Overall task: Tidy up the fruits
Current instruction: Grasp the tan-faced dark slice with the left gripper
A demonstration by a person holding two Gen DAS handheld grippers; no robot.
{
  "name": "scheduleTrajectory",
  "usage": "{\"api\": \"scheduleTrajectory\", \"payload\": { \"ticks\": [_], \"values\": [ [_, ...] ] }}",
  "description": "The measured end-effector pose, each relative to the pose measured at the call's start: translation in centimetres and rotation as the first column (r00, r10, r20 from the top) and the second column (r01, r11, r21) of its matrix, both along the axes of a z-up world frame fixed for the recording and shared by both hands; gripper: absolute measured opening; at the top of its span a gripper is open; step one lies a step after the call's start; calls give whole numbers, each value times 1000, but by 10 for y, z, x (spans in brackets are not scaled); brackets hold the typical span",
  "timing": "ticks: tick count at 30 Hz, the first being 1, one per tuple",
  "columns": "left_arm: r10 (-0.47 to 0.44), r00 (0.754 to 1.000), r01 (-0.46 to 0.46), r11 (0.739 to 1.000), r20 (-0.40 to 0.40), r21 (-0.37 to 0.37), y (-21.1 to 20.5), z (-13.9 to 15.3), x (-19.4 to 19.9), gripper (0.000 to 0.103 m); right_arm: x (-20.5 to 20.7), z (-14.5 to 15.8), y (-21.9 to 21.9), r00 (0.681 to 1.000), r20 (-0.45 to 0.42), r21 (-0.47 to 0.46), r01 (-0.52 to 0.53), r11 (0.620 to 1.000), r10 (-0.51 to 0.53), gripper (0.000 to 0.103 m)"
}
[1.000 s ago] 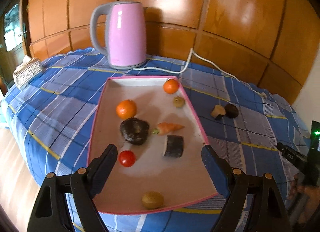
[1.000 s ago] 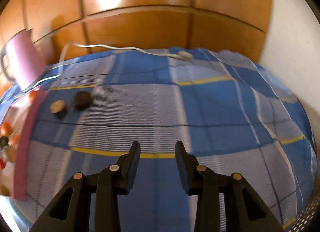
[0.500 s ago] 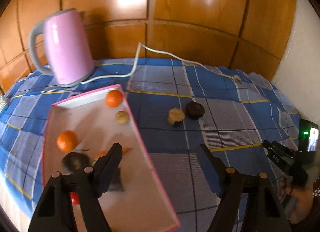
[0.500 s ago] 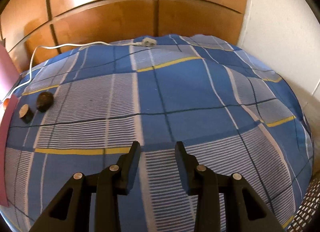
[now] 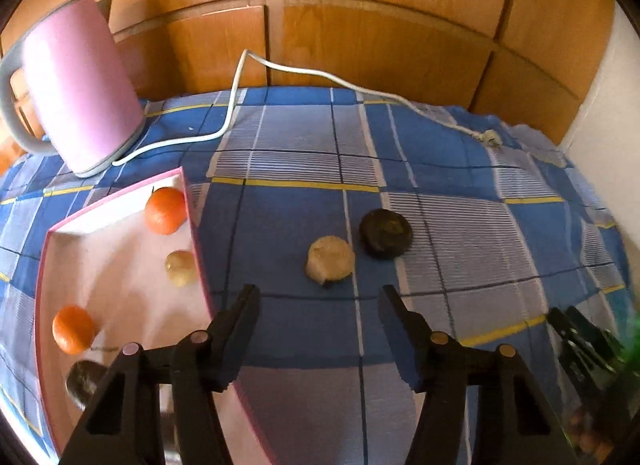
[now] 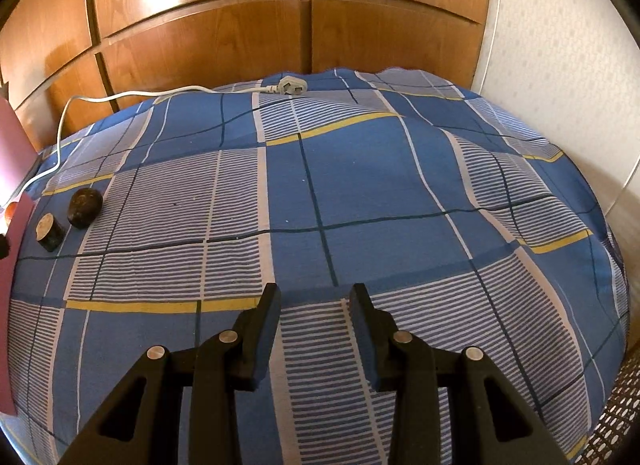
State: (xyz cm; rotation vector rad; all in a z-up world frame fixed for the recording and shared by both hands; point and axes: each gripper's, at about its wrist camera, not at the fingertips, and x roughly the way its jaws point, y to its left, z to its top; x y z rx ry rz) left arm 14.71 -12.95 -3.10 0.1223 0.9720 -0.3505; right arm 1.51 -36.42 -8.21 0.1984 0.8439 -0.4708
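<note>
Checked cloth (image 5: 300,137) under us. Our left gripper (image 5: 316,293), jaws half-wide, just been closing, empty. Tan piece (image 5: 330,263) beyond, right of pink tray (image 5: 196,233); dark one (image 5: 385,232) touching may get knocked. Right gripper (image 6: 316,291) narrow, empty.

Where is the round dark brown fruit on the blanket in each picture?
Left wrist view: the dark brown fruit lies right of centre, beside the tan fruit.
Right wrist view: it lies at the far left.
Shared landmark: the white cable.
</note>
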Motion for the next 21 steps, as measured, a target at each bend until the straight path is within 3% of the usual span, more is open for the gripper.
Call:
{"api": "scheduleTrajectory", "payload": {
  "ticks": [6,8,10,21],
  "values": [
    [27,999,-26,999,-19,40,-14,-17,23,60,-1,-1,0,1000,7,-2,15,1000,-15,36],
    [22,999,-20,999,-42,41,-17,-24,27,42,-1,-1,0,1000,7,-7,14,1000,-14,36],
    [15,998,-13,1000,-66,25,-20,-30,31,34,-1,-1,1,1000,8,-10,14,1000,-13,36],
    [8,998,-13,997,-59,-71,0,-21,1,33,-1,-2,0,1000,9,-14,7,1000,-7,37]
  ]
}}
